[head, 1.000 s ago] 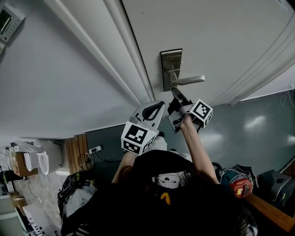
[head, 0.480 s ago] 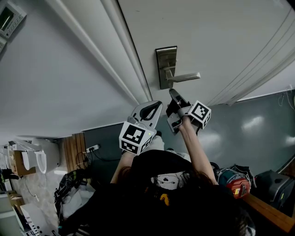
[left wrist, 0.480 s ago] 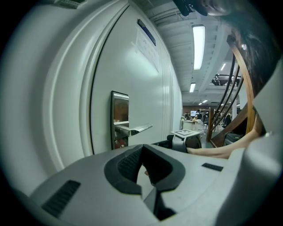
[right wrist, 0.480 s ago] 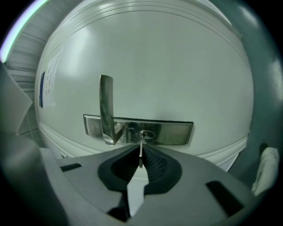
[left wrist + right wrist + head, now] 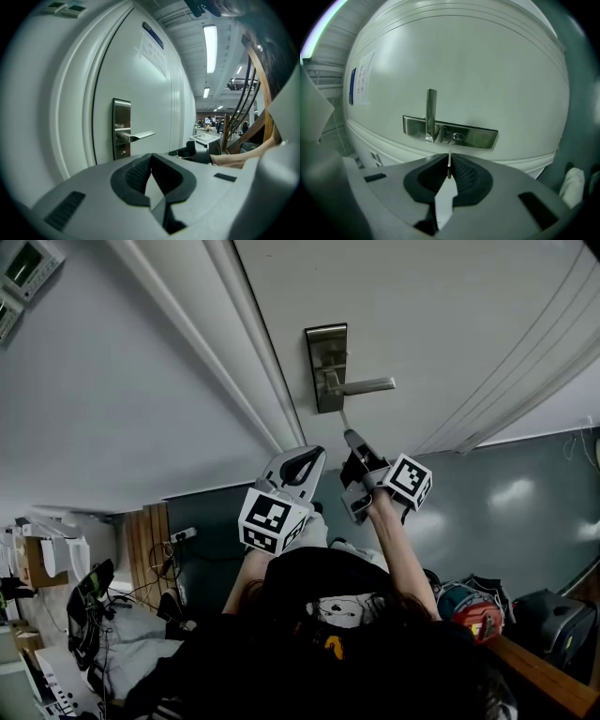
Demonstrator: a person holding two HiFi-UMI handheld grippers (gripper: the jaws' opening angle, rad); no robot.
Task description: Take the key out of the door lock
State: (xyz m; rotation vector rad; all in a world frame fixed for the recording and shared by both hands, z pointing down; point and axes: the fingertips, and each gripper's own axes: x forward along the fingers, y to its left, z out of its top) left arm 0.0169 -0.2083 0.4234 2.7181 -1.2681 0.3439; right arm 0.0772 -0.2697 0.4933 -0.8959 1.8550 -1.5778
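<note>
On the white door (image 5: 422, 315) sits a steel lock plate (image 5: 325, 367) with a lever handle (image 5: 364, 385). My right gripper (image 5: 350, 437) is a short way below the plate, shut on a thin key (image 5: 449, 161). The key's blade is clear of the keyhole (image 5: 458, 137) and points at it. In the head view the key (image 5: 343, 421) shows as a fine line between plate and gripper. Beside the right one, away from the door, my left gripper (image 5: 314, 456) is shut with nothing in it. The plate (image 5: 122, 129) and handle (image 5: 139, 136) also appear in the left gripper view.
The door frame (image 5: 234, 352) runs along the door's left edge, with a wall panel (image 5: 23, 268) beyond it. A paper notice (image 5: 153, 49) hangs on the door. Bags (image 5: 473, 606), a wooden bench edge (image 5: 553, 676) and cables (image 5: 164, 554) lie on the floor.
My right gripper has drawn back from the lock plate with the key in it, leaving a gap where it earlier touched the plate's lower end. The left gripper stayed close beside it.
</note>
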